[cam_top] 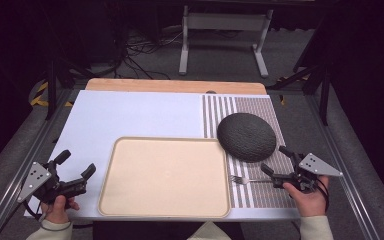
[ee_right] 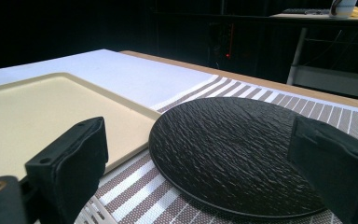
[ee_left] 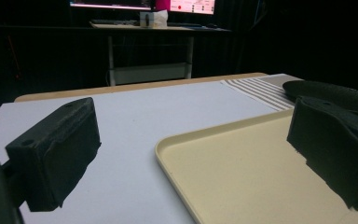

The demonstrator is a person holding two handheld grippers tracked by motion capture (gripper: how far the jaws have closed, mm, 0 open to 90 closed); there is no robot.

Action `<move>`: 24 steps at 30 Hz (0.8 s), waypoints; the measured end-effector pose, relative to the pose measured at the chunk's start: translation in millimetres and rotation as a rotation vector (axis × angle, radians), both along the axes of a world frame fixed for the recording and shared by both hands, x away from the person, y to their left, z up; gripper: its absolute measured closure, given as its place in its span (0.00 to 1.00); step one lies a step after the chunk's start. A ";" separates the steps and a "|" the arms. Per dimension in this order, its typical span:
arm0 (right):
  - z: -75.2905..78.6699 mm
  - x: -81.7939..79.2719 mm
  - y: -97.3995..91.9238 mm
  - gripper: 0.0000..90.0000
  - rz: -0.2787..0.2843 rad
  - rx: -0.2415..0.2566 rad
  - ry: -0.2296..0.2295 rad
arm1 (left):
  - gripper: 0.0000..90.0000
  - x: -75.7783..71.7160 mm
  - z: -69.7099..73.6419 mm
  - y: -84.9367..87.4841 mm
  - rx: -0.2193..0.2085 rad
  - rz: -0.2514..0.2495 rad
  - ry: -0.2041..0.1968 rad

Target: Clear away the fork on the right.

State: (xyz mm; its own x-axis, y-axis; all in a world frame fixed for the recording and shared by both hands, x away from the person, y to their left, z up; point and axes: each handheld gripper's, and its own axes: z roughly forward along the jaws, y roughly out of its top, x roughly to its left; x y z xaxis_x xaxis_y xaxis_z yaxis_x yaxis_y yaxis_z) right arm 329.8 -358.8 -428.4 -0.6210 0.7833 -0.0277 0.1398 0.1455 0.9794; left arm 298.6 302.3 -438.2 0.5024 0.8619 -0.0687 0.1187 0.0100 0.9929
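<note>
I had the right hand-held gripper (cam_top: 279,166) low over the striped placemat (cam_top: 260,192) at the near right of the counter (cam_top: 175,85); its jaws stood spread wide with nothing between them, which I judged was to leave room for a grasp. A fork (cam_top: 244,180) lay flat on the mat just beside that gripper's lower jaw, tines pointing away from it toward the tray (cam_top: 164,177); I could not tell whether the jaw tip touched the handle. The dark round plate (cam_top: 246,137) sat just beyond the same gripper, straight ahead of its jaws in the right gripper view (ee_right: 242,154), resting on the mat and slightly overlapping the tray's far corner; it seemed set there within easy reach.

My left hand-held gripper (cam_top: 75,163) rested at the near left on the white sheet (cam_top: 130,115), jaws likewise released and empty; the beige tray lay just ahead and to its inner side, its rim (ee_left: 177,172) running between the jaws in the left gripper view, probably parked there so the tray stayed free as a place to set things.
</note>
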 end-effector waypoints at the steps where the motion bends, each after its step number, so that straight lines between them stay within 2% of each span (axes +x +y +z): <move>1: 0.1 -0.1 -0.2 0.06 0.000 0.000 0.001 | 0.03 -0.4 0.5 -0.2 0.007 0.000 -0.003; 8: 0.7 -1.7 0.3 0.06 0.013 -0.010 -0.006 | 0.03 -1.2 2.4 2.0 -0.007 0.010 -0.010; 20: 2.2 -2.4 0.3 0.06 0.025 -0.011 -0.013 | 0.03 -1.5 3.8 1.4 -0.003 0.003 -0.015; 24: 5.3 -2.7 0.5 0.06 0.030 0.009 -0.006 | 0.03 -1.8 4.0 0.7 0.006 0.005 -0.011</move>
